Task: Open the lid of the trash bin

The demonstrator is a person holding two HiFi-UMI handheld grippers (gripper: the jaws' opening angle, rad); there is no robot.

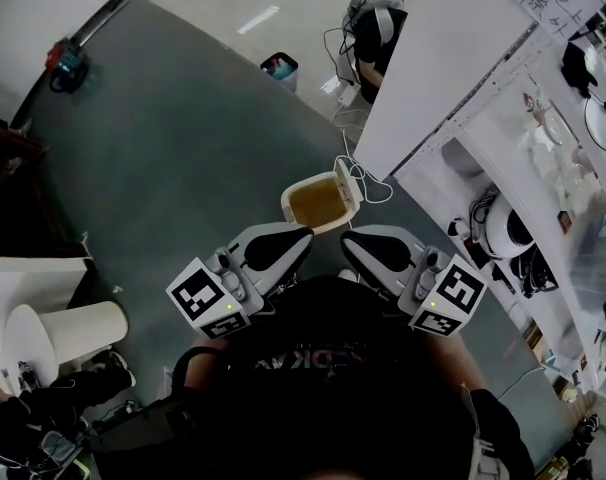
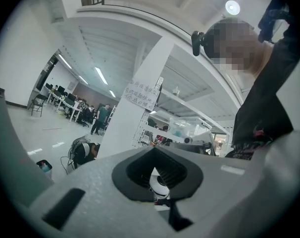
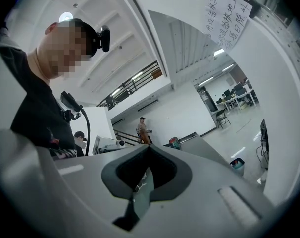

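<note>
**2 closed grippers held just short of an open bin**

The person's dark shirt (image 1: pixel 333 368) fills the bottom of the head view. Just ahead of it, the left gripper (image 1: pixel 303 236) and the right gripper (image 1: pixel 349 240) sit side by side, with their tips angled toward each other. In each gripper view the 2 jaws meet at the tips, and nothing is held in the left gripper (image 2: pixel 152 148) or the right gripper (image 3: pixel 149 147).

The trash bin (image 1: pixel 318 203) stands on the dark grey floor (image 1: pixel 183 158) just beyond both tips, touching neither. Its lid (image 1: pixel 350 180) is raised on the bin's right side, showing a brownish inside.

A white cable (image 1: pixel 375 190) lies beside the lid, at the foot of a white pillar (image 1: pixel 433 78). Cluttered shelves (image 1: pixel 543 198) run along the right. Farther off are 1 small bin (image 1: pixel 280 68) and a seated person (image 1: pixel 375 36). A white round stool (image 1: pixel 68 333) stands at the near left.
</note>
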